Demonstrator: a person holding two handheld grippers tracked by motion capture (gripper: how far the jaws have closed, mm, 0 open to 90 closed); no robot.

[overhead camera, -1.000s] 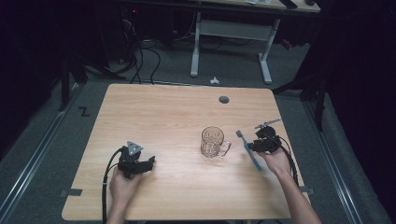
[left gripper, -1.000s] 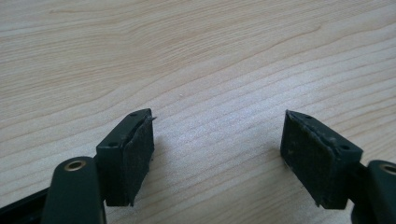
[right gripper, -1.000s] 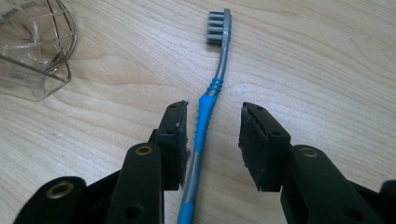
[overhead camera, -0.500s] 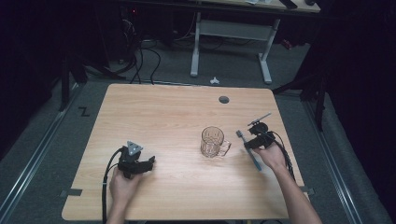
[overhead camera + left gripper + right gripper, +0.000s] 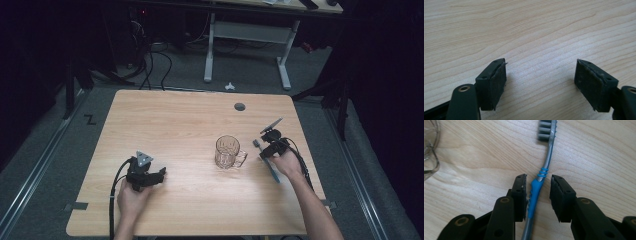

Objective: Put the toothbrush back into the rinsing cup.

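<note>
Since a second ago the right gripper [image 5: 538,192] has shifted toward the mug [image 5: 228,152], its narrowing jaws straddling the toothbrush [image 5: 541,173].

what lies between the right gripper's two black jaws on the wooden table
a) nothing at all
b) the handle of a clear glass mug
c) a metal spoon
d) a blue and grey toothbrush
d: the right gripper view shows the blue and grey toothbrush lying on the wooden table with its handle between the jaws of the right gripper, which have just been closing; the clear glass mug stands apart.
</note>
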